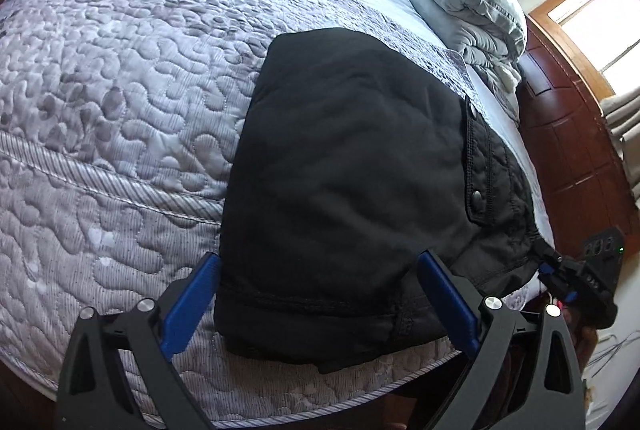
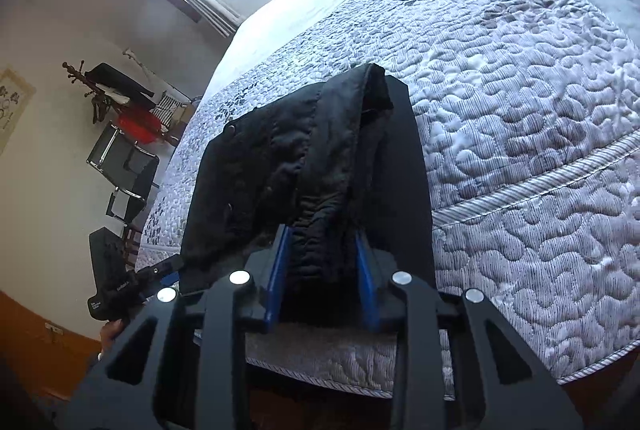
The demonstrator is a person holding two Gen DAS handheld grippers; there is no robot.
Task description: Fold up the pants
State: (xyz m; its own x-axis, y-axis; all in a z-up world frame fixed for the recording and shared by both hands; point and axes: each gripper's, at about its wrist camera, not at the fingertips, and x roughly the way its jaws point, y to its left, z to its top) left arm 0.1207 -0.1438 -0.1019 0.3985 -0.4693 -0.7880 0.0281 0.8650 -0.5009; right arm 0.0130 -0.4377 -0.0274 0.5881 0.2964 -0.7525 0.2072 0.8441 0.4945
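Observation:
Black pants [image 1: 352, 166] lie folded in a thick bundle on the quilted grey bedspread [image 1: 120, 90], near the bed's front edge. My left gripper [image 1: 316, 278] is open, its blue pads [image 1: 192, 306] straddling the bundle's near hem without pinching it. My right gripper [image 2: 324, 262] is shut on the pants [image 2: 288, 158] at the waistband end, with bunched black cloth between the blue pads [image 2: 278, 270]. The right gripper also shows in the left wrist view [image 1: 556, 270] at the bundle's right corner.
Folded grey bedding [image 1: 468, 6] is stacked at the far right of the bed. A dark wooden headboard [image 1: 576, 150] stands beyond it. A coat stand [image 2: 104, 90] and a black chair [image 2: 124, 166] stand by the wall left of the bed.

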